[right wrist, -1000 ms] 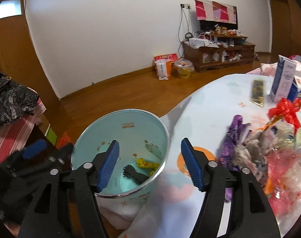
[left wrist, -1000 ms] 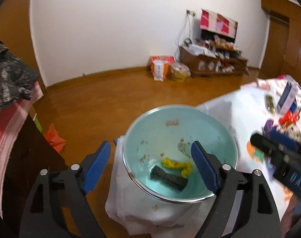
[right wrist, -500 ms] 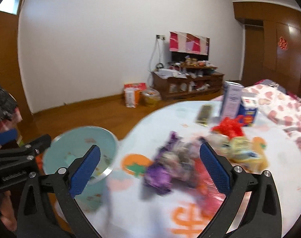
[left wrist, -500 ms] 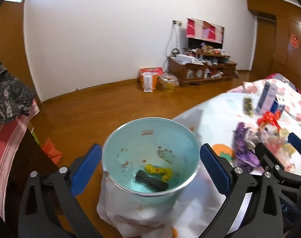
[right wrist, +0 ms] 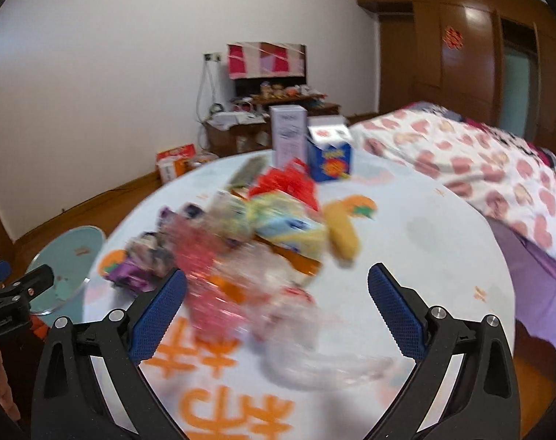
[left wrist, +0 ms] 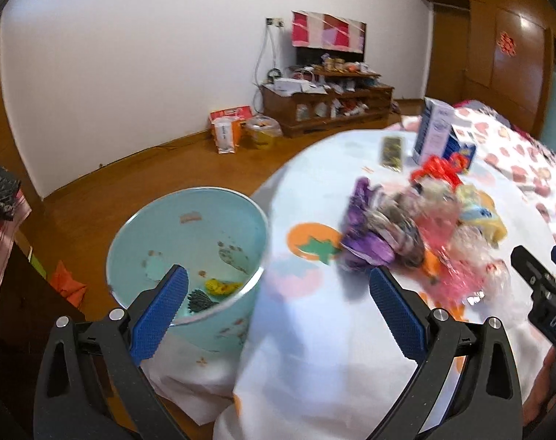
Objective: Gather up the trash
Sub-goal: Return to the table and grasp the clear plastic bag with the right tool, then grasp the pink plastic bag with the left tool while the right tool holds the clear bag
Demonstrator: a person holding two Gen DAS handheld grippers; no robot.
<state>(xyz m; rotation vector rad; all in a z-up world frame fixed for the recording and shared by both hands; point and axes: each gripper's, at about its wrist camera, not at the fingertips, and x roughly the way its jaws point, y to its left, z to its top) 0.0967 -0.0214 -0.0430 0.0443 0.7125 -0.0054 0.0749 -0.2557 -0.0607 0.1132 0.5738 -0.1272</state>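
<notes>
Closest in, the right claw (right wrist: 276, 315) was spread wide with nothing in it, hovering over the near edge of the trash pile (right wrist: 241, 242) on the bench (right wrist: 424, 242); the left claw (left wrist: 278, 315) was just as released and empty, sitting over the bench edge between the teal bin (left wrist: 190, 220) and the pile. The bin stood off the bench's left side, already holding a yellow scrap (left wrist: 221, 286) and a dark scrap (left wrist: 201, 299). The pile was crinkly wrappers all tangled up, purple wrapper (left wrist: 365, 234) nearest the bin, and pretty blurry. My worry: grabbing one slippery film could drag its neighbours along and dump them on the floor. Farther back the blue carton (right wrist: 331, 159) and white carton (right wrist: 288, 135) stood upright, easy to knock over if a claw overshot.
</notes>
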